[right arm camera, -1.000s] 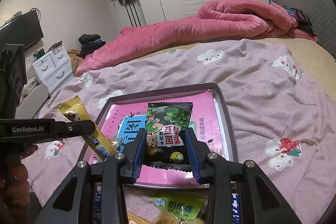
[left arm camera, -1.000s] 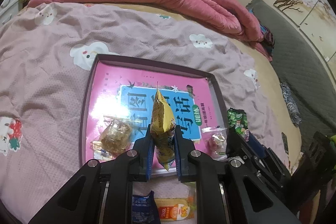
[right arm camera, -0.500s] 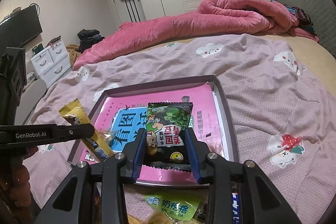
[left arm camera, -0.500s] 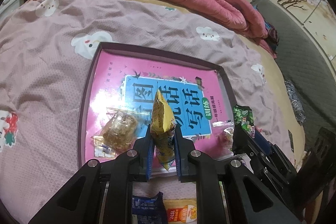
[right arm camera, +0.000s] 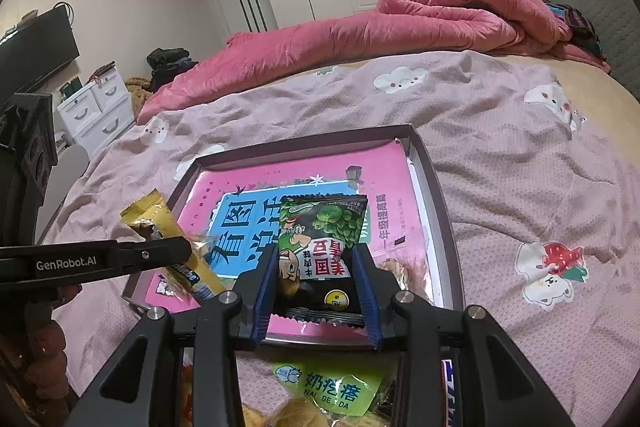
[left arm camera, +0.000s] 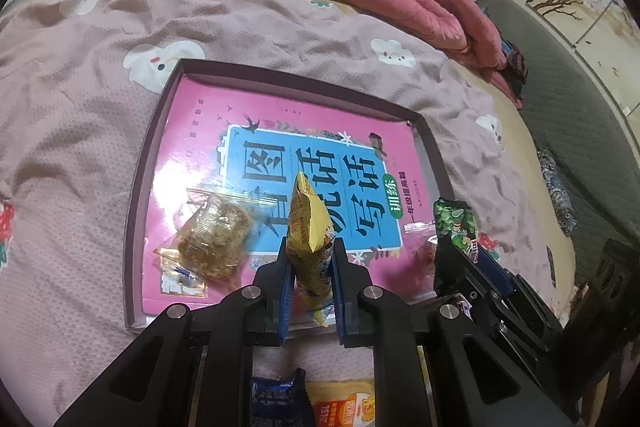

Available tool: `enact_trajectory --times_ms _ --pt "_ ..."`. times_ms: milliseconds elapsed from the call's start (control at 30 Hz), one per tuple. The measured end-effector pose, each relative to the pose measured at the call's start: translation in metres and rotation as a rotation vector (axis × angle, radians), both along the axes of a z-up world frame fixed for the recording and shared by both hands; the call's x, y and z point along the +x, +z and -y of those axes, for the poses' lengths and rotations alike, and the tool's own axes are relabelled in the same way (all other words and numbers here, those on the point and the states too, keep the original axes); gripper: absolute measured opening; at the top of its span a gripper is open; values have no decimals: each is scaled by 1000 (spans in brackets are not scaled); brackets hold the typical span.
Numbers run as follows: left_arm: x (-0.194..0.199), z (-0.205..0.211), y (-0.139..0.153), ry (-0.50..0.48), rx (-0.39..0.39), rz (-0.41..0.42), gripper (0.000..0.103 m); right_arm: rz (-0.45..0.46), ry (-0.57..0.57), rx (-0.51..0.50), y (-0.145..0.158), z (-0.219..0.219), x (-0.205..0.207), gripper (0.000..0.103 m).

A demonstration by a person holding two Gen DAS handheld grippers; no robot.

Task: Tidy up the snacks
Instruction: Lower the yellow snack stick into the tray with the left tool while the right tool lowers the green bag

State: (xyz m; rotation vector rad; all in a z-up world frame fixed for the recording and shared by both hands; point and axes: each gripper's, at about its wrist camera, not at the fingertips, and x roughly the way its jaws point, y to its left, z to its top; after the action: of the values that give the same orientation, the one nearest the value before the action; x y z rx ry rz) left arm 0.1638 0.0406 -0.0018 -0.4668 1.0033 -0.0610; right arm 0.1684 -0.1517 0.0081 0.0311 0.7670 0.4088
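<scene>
A dark shallow tray [left arm camera: 134, 195] lined with a pink and blue book cover lies on the bed. My left gripper [left arm camera: 310, 259] is shut on a yellow snack packet [left arm camera: 306, 223], held upright over the tray's near edge; it also shows in the right wrist view [right arm camera: 172, 239]. My right gripper [right arm camera: 318, 267] is shut on a green and black pea snack packet [right arm camera: 320, 247], held over the tray's near right part [right arm camera: 444, 227]; it shows in the left wrist view [left arm camera: 454, 223]. A clear-wrapped brown pastry [left arm camera: 212, 239] lies in the tray's near left. Another clear-wrapped snack [right arm camera: 404, 273] lies near right.
Loose snacks lie on the pink blanket before the tray: a blue packet [left arm camera: 276, 399], an orange packet [left arm camera: 346, 403], a green packet [right arm camera: 328, 391]. A rolled pink duvet [right arm camera: 400, 23] lies at the far side of the bed. The bed's edge is to the right [left arm camera: 532, 163].
Both grippers have moved forward over the tray with their packets still held. The tray looks larger and nearer in both views.
</scene>
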Motion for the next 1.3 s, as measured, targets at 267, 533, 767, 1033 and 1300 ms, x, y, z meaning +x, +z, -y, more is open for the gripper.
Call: enact_trajectory --times_ms 267,533,767,1033,1300 --pt "1 5 -4 -13 0 -7 17 -5 3 -12 -5 -2 2 38" --pt "1 6 -8 -24 -8 -12 17 -19 19 -12 -9 -7 7 38" --pt "2 5 -12 -32 -14 -14 17 -51 38 -13 -17 -15 9 38" --pt "3 1 -18 -27 -21 -18 19 -81 59 -38 -26 -23 9 38" --pt "1 0 -21 -20 -23 -18 20 -106 39 -40 -31 -18 11 38"
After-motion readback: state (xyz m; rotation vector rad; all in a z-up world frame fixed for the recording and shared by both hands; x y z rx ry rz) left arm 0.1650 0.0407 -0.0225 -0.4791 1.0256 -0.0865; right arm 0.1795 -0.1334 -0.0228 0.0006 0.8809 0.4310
